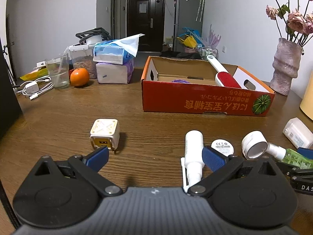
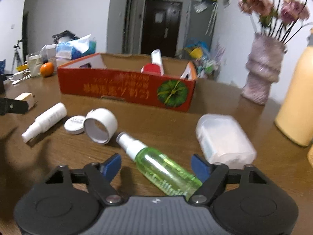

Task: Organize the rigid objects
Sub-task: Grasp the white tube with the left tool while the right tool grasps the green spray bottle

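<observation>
While the right tongs [image 2: 156,166] straddle the green bottle [image 2: 164,168] lying on the worktop [image 2: 156,117], their pads seem clear of it, though blur hides the contact. Left tongs [image 1: 155,156] gape empty, a white bottle [image 1: 193,152] just inside one pad, the cube [image 1: 105,133] ahead. Behind sits the red box [image 1: 205,101] with a lint brush [image 1: 225,74].

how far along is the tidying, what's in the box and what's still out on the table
Done: a red lint brush lies in the orange cardboard box. In hand: nothing yet; the right gripper straddles the green spray bottle, jaws open. Left: the white spray bottle, round tin, tape roll and white cube.
</observation>
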Demonstrator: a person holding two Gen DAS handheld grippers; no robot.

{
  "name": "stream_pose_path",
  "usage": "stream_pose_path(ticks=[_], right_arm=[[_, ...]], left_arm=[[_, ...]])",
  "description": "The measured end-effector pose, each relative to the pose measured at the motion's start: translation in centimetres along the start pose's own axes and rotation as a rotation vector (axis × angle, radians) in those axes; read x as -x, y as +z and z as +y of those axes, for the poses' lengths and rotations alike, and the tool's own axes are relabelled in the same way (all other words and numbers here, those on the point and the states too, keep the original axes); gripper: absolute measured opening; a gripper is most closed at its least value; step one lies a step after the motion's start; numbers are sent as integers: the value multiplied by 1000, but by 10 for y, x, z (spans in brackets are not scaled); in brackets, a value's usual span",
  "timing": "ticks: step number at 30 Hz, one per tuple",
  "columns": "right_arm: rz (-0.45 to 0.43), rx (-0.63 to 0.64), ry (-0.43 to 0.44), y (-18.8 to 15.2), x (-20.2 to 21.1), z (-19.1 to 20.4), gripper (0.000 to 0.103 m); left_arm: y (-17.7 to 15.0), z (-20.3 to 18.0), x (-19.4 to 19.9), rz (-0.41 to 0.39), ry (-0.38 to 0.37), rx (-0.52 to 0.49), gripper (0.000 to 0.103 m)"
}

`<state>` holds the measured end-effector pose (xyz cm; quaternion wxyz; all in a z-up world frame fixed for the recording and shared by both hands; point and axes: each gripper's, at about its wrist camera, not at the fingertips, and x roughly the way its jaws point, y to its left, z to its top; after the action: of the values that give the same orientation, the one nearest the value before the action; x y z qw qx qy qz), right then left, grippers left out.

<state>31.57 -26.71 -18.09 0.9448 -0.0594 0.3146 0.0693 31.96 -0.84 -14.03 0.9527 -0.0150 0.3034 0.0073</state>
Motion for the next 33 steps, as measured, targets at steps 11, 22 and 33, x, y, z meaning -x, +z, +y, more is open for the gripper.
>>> stream_pose_path(ticks=[11,22,33], right_arm=[[8,-84,66,-2,1,3,30],[-98,-239,38,-1,12,3,30],[-142,-260,20,2,17,11,30]], left_arm=[[-2,-3,-9,26,-4,-10,103],[-5,-21,-24,40,-48,-52,103],[-3,-39,-45,82,-46,-78,68]])
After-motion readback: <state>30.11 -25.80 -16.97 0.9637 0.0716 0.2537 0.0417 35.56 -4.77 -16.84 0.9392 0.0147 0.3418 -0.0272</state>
